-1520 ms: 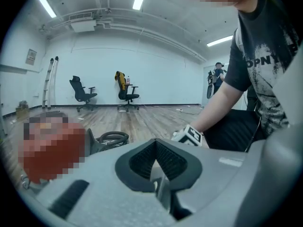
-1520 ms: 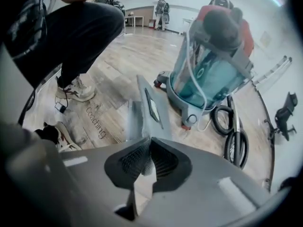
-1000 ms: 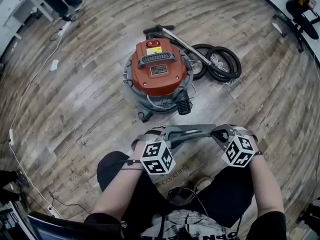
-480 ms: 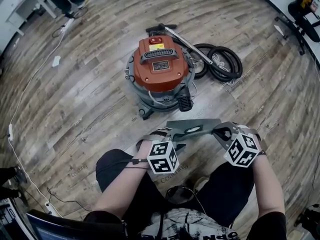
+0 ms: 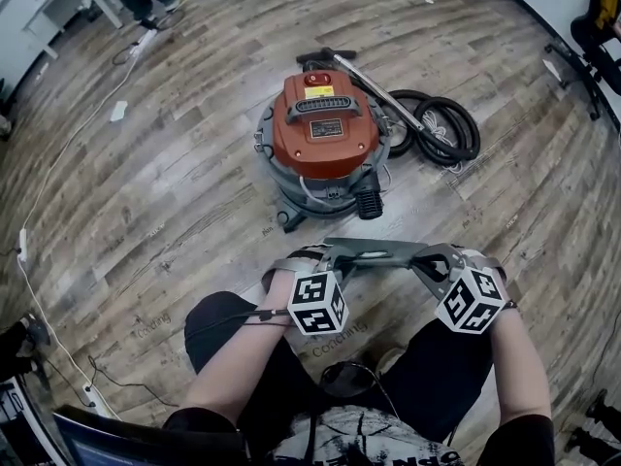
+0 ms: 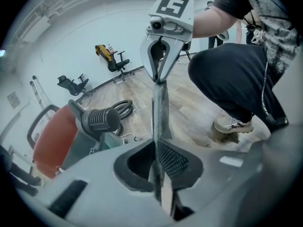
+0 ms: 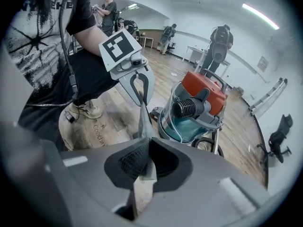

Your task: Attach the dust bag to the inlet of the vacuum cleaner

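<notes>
The left gripper (image 6: pixel 158 170) has just been closing its jaws and now pinches one end of the dust bag (image 5: pixel 374 252). The right gripper (image 7: pixel 142 167) is clamped tight on the other end, so the bag spans between them. Hold it taut and square its opening to the inlet (image 5: pixel 369 203) of the vacuum cleaner (image 5: pixel 325 134), just beyond the tips. Earlier the bag tilted to show its broad face; now it lies flatter.

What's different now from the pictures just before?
The left gripper has just closed its jaws on the left end of the dust bag, which it wasn't gripping before. The bag, tilted half a second ago, now stretches level between both grippers. The right gripper stays clamped on the other end, and the vacuum cleaner hasn't moved.
</notes>
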`<action>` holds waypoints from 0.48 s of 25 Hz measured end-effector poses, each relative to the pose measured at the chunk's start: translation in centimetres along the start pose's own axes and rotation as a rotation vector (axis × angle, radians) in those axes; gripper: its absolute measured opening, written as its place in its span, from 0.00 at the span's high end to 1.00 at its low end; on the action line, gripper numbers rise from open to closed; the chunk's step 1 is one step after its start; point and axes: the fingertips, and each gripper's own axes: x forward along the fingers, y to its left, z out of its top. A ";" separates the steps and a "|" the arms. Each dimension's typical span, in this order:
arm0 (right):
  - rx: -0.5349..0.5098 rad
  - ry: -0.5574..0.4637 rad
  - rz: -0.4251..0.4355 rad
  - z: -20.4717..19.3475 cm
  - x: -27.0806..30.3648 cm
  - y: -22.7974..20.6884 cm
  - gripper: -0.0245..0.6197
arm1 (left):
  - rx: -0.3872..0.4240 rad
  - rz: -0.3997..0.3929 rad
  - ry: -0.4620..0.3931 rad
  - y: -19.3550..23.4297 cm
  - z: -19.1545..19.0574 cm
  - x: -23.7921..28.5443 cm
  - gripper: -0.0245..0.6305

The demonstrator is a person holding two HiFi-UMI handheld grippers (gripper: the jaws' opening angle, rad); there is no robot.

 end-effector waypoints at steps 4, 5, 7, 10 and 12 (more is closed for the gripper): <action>-0.014 0.019 -0.034 0.4 0.6 -0.8 0.90 | -0.007 0.007 0.021 1.9 0.1 -0.9 0.92; -0.009 0.017 -0.027 0.6 0.6 -0.7 0.84 | 0.009 0.006 0.029 2.1 0.2 -1.1 0.92; -0.003 0.009 -0.005 1.3 0.5 -0.8 0.68 | 0.040 0.002 0.039 2.6 0.6 -1.4 0.92; -0.024 0.008 0.003 2.7 1.2 -0.9 0.64 | 0.070 -0.010 0.047 2.8 1.2 -1.6 0.92; -0.043 0.032 0.003 3.0 2.1 -0.8 0.63 | 0.083 -0.014 0.049 2.8 1.7 -1.6 0.92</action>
